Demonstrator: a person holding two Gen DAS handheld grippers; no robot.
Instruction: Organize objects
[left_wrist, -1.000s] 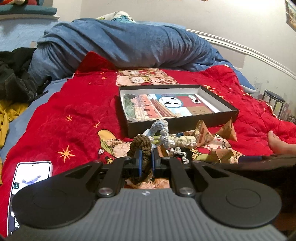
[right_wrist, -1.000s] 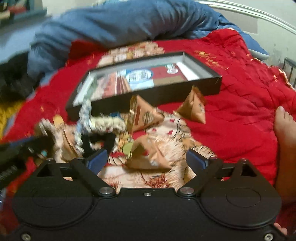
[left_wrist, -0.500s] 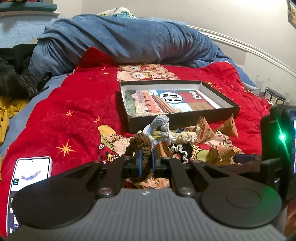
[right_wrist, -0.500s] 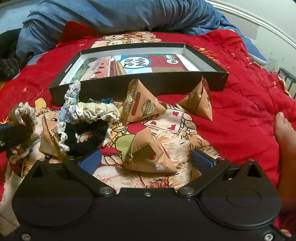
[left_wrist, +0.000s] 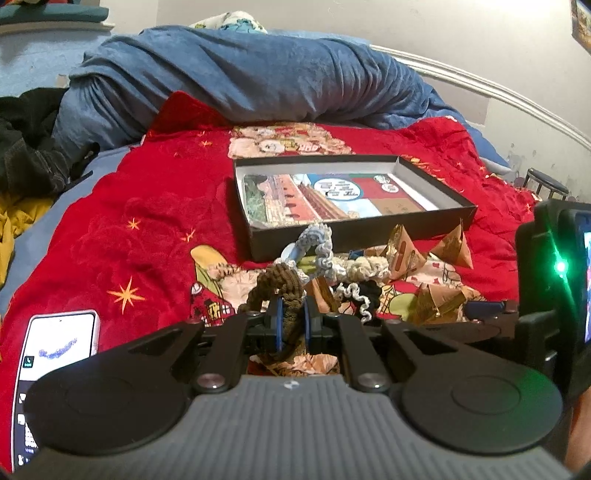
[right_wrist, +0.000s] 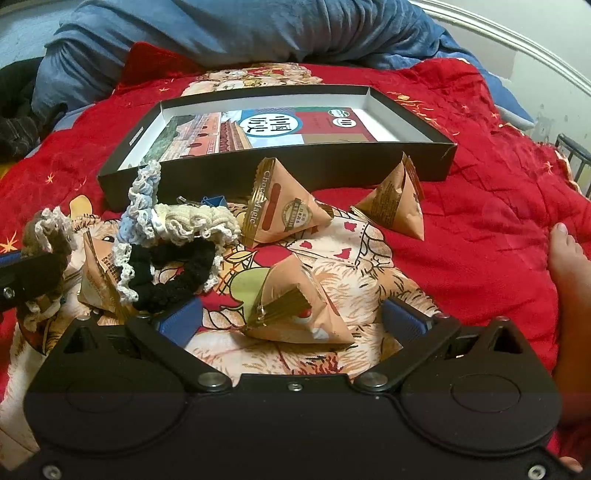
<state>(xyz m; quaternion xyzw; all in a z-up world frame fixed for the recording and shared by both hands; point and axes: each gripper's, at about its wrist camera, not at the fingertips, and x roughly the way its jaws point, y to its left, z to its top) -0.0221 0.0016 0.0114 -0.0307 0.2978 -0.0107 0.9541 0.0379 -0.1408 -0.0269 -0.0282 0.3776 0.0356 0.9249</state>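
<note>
My left gripper (left_wrist: 290, 321) is shut on a brown crocheted scrunchie (left_wrist: 280, 286) and holds it just above the bedspread; it also shows in the right wrist view (right_wrist: 50, 236). My right gripper (right_wrist: 291, 319) is open, its blue pads either side of a tan triangular snack packet (right_wrist: 295, 306) lying on the bed. Two more packets (right_wrist: 284, 210) (right_wrist: 397, 201) stand in front of the open black box (right_wrist: 277, 162). A blue-white, a cream and a black scrunchie (right_wrist: 177, 273) lie in a pile to the left, over another packet (right_wrist: 96, 280).
A phone (left_wrist: 55, 350) lies on the red bedspread at front left. A blue duvet (left_wrist: 240, 81) is heaped behind the box. Dark clothes (left_wrist: 26, 147) lie at far left. A bare foot (right_wrist: 569, 273) rests on the bed at right. A small blue clip (right_wrist: 212, 201) lies by the box.
My right gripper has moved forward and down until its open fingers flank the nearest packet. The left gripper has stayed shut on the brown scrunchie and lifted slightly.
</note>
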